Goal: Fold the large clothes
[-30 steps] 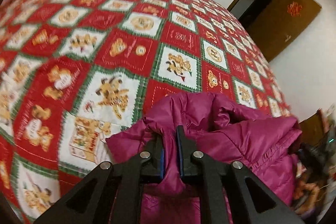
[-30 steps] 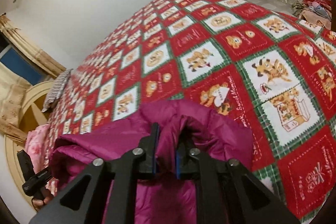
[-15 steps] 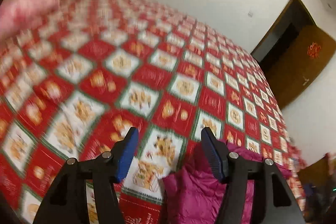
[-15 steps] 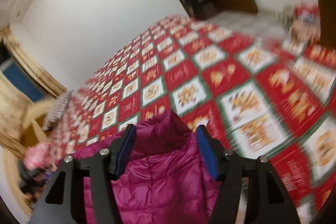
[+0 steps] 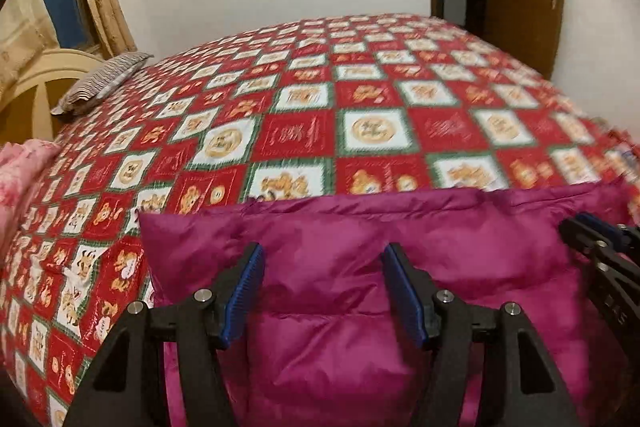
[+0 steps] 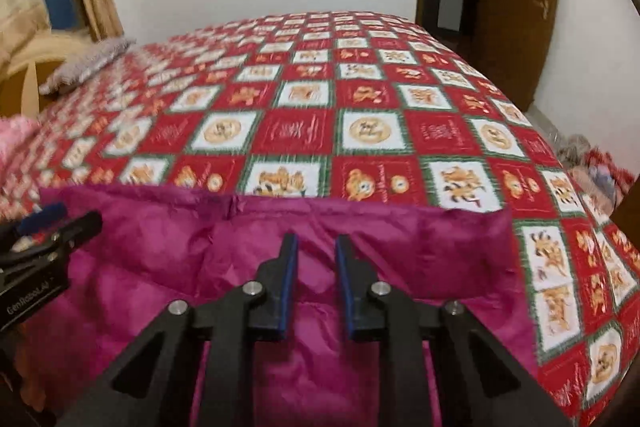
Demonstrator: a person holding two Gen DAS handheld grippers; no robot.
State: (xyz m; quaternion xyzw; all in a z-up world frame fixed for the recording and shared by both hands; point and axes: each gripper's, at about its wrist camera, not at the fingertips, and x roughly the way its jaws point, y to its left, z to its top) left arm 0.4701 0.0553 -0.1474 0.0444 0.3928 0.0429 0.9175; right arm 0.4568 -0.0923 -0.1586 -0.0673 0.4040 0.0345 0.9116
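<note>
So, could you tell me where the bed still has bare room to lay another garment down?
The widest free stretch is the quilt beyond the magenta jacket, reaching to the far wall. A narrower strip runs right of the jacket. The near edge is crowded by the jacket; the striped pillow and pink fabric take the left.

The bed [image 5: 360, 99] wears a red checked quilt; a magenta jacket [image 5: 360, 307], striped pillow [image 5: 104, 83] and pink cloth [image 5: 20, 171] lie on it.
</note>
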